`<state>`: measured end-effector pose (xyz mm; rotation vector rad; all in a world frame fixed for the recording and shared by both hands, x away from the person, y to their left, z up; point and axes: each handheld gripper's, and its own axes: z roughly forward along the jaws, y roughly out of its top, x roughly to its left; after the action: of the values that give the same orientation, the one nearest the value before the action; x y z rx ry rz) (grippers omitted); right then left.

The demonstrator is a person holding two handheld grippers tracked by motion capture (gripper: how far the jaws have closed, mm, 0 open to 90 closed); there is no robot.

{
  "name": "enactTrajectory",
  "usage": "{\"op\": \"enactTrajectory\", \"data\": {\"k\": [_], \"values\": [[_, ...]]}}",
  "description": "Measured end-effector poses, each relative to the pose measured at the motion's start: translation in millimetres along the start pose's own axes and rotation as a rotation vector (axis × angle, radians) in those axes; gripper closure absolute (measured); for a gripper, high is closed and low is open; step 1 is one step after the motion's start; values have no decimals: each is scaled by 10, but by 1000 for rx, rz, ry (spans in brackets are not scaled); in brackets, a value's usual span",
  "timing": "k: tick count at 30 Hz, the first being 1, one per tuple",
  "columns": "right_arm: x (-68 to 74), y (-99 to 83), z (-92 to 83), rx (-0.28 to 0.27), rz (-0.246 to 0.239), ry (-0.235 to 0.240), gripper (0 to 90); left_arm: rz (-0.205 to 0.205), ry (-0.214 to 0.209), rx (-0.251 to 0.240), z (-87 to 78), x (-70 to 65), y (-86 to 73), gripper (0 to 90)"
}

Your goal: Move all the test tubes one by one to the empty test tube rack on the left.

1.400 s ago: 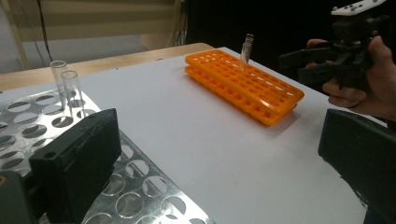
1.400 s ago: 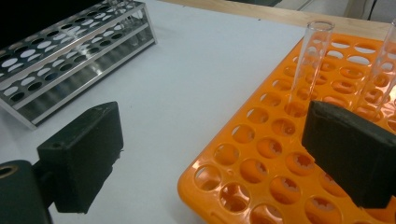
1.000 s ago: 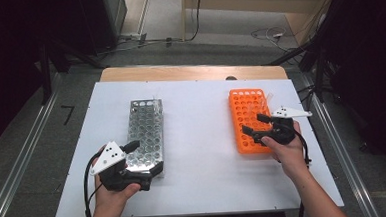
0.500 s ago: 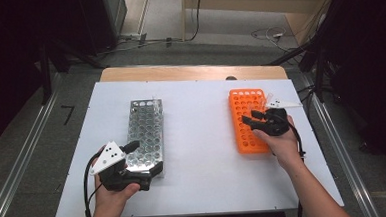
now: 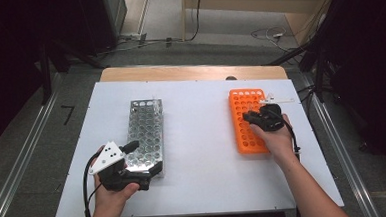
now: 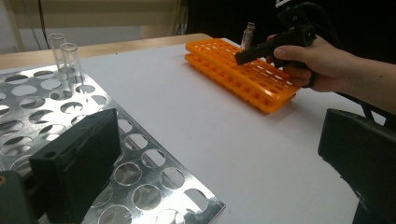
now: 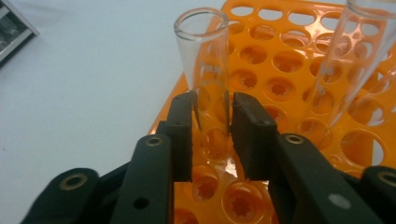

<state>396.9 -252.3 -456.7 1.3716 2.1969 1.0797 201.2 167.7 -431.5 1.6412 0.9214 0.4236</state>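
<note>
Right gripper (image 7: 211,135): jaws just closing, now clamped on a glass test tube (image 7: 205,79) upright in the orange rack (image 5: 249,120), right side. Left gripper (image 5: 134,164): jaws open, straddling near end of metal rack (image 5: 145,133).

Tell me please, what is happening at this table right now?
A person works with hand-held tongs in each hand. The right tongs have just been closing on a glass test tube standing in the orange rack, and their jaws now press on it. Another tube stands beside it. The left tongs, open, rest at the near end of the metal rack, where two tubes stand at the far end.
</note>
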Motion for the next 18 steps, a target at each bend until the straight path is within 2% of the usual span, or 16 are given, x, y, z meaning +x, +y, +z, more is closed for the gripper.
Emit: {"op": "enactTrajectory", "data": {"k": [9,18], "values": [[12,-7,-7,-7,-6,-33,735,2,3,0,7,-12,-1,0],[2,2,-121,-88,-15,-24,738,8,-1,4,12,-21,0,0]]}}
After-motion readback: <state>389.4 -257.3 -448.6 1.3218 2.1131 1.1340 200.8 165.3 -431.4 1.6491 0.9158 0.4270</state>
